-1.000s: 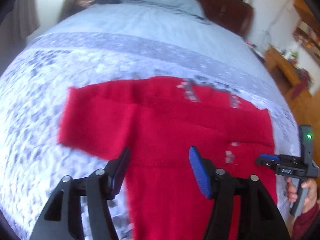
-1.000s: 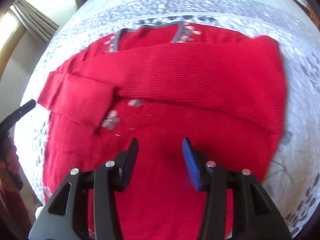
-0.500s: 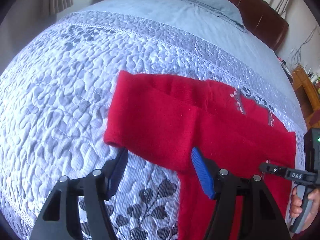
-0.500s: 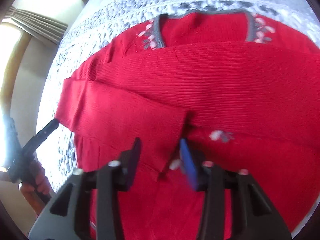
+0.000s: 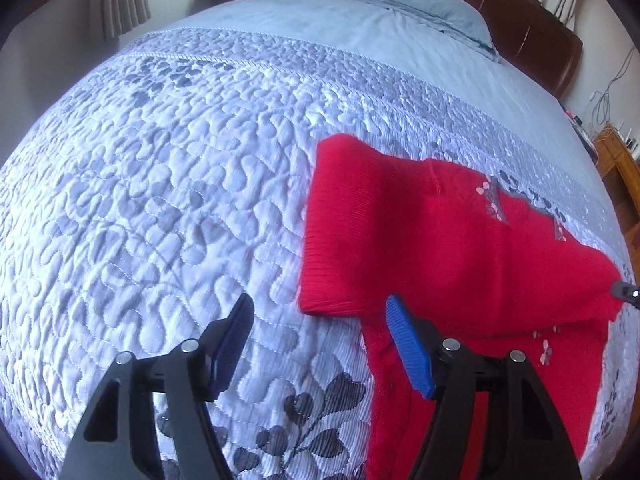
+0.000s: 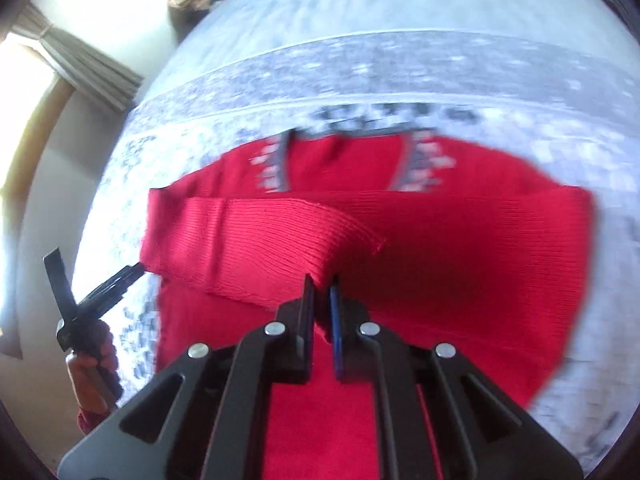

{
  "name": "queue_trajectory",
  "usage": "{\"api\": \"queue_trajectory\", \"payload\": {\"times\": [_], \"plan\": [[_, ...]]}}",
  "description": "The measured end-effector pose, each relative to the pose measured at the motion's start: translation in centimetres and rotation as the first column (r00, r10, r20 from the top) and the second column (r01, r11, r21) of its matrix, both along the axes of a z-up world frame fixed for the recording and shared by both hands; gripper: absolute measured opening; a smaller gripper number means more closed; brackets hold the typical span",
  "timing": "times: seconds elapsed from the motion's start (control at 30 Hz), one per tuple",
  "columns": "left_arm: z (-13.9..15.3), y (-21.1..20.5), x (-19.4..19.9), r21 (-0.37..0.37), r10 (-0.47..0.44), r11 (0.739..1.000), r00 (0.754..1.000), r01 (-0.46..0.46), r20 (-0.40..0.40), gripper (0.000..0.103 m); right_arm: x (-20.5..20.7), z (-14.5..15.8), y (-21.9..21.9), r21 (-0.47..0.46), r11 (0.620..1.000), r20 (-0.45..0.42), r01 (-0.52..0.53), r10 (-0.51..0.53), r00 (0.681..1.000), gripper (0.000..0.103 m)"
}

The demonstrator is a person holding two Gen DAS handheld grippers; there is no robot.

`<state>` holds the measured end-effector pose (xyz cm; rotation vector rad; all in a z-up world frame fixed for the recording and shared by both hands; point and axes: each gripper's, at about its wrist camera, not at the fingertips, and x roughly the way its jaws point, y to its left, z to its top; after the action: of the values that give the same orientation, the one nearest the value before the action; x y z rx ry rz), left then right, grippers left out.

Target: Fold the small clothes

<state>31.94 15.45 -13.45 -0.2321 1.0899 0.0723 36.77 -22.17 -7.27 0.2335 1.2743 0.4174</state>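
Right gripper (image 6: pixel 322 286) jaws just closed, pinching sweater (image 6: pixel 440 248) sleeve cuff (image 6: pixel 320 236); left gripper (image 5: pixel 320 332) wide, empty: sleeve refold likely under way

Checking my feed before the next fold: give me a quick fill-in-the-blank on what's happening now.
1. The right gripper is shut on the sweater's folded ____.
2. The sweater is coloured ____.
3. The left gripper is ____, holding nothing.
4. The sweater lies on a quilted ____.

Missing words: sleeve; red; open; bedspread

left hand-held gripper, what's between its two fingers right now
Only bare quilted bedspread, seen in the left wrist view. The left hand-held gripper is open, and the red sweater's folded sleeve lies just beyond its fingertips.
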Motion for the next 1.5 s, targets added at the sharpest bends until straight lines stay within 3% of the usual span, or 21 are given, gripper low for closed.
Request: {"api": "queue_trajectory", "payload": {"times": [0.13,0.37,0.47,0.57,0.6,0.7,0.8,0.87,1.0,1.07,1.1,1.17,1.2,1.23,1.3,1.37,1.5], "plan": [[-1.0,-1.5,0.2,0.006,-0.034,0.999,0.999,0.034,-0.016,0.069,0.4,-1.4,-5.4,-0.068,0.994,-0.032,0.09,-0.092,0.995,0.006],[-2.2,-4.3,0.1,0.108,-0.095,0.989,0.995,0.098,-0.031,0.07,1.0,-6.3,-8.3,-0.207,0.965,-0.044,0.164,-0.177,0.983,0.006],[-1.7,-4.5,0.0,0.107,-0.107,0.988,0.994,0.108,-0.01,0.07,0.9,-7.4,-9.6,-0.171,0.966,-0.077,0.193,-0.209,0.975,0.006],[-1.9,-4.8,0.1,0.116,-0.112,0.987,0.994,0.113,-0.011,0.073,0.7,-7.9,-9.2,-0.212,0.965,-0.071,0.154,-0.172,0.983,0.008],[-2.3,-4.9,0.2,0.127,-0.114,0.985,0.993,0.116,-0.023,0.073,0.6,-7.8,-9.0,-0.216,0.965,-0.069,0.151,-0.169,0.983,0.014],[-1.7,-5.0,0.2,0.132,-0.116,0.984,0.993,0.118,-0.021,0.073,0.5,-6.9,-9.3,-0.143,0.976,-0.063,0.165,-0.176,0.982,0.032],[1.3,-4.6,0.4,0.083,-0.116,0.991,0.991,0.11,0.073,0.074,1.2,-6.1,-10.5,-0.082,0.974,-0.057,0.209,-0.214,0.975,0.04],[2.3,-5.0,2.0,0.121,-0.117,0.987,0.989,0.106,0.087,0.078,2.2,-6.7,-11.3,-0.039,0.974,-0.096,0.222,-0.225,0.97,0.04],[0.3,-6.1,7.7,0.225,-0.116,0.967,0.993,0.118,-0.02,0.079,3.7,-8.3,-12.4,0.008,0.969,-0.163,0.248,-0.244,0.956,0.04],[-1.3,-5.9,9.6,0.201,-0.114,0.971,0.991,0.126,-0.071,0.079,4.1,-8.3,-12.7,0.024,0.969,-0.161,0.248,-0.241,0.957,0.037],[-2.0,-5.6,10.4,0.162,-0.116,0.978,0.99,0.128,-0.084,0.079,4.2,-8.2,-12.9,0.021,0.97,-0.152,0.243,-0.237,0.96,0.027],[-3.0,-5.3,11.3,0.086,-0.123,0.988,0.988,0.132,-0.095,0.071,4.2,-8.2,-13.2,0.013,0.974,-0.135,0.224,-0.22,0.966,0.008],[-3.3,-5.3,11.7,0.071,-0.117,0.99,0.989,0.124,-0.094,0.062,4.0,-8.0,-13.5,0.03,0.974,-0.127,0.223,-0.218,0.968,0.007],[-3.3,-5.3,11.9,0.074,-0.107,0.991,0.991,0.114,-0.083,0.044,3.8,-7.5,-13.7,0.046,0.973,-0.105,0.226,-0.221,0.97,0.007],[-3.2,-5.3,12.2,0.068,-0.101,0.992,0.992,0.106,-0.074,0.026,3.6,-7.1,-13.8,0.025,0.971,-0.062,0.238,-0.236,0.97,0.006],[-3.7,-5.4,12.5,0.092,-0.072,0.993,0.994,0.079,-0.082,0.025,3.5,-8.3,-14.1,-0.063,0.964,-0.081,0.259,-0.264,0.961,0.003],[-4.1,-6.9,12.5,0.205,-0.09,0.973,0.993,0.105,-0.083,0.027,3.4,-8.6,-14.5,-0.039,0.964,-0.091,0.262,-0.265,0.96,0.004]]}}
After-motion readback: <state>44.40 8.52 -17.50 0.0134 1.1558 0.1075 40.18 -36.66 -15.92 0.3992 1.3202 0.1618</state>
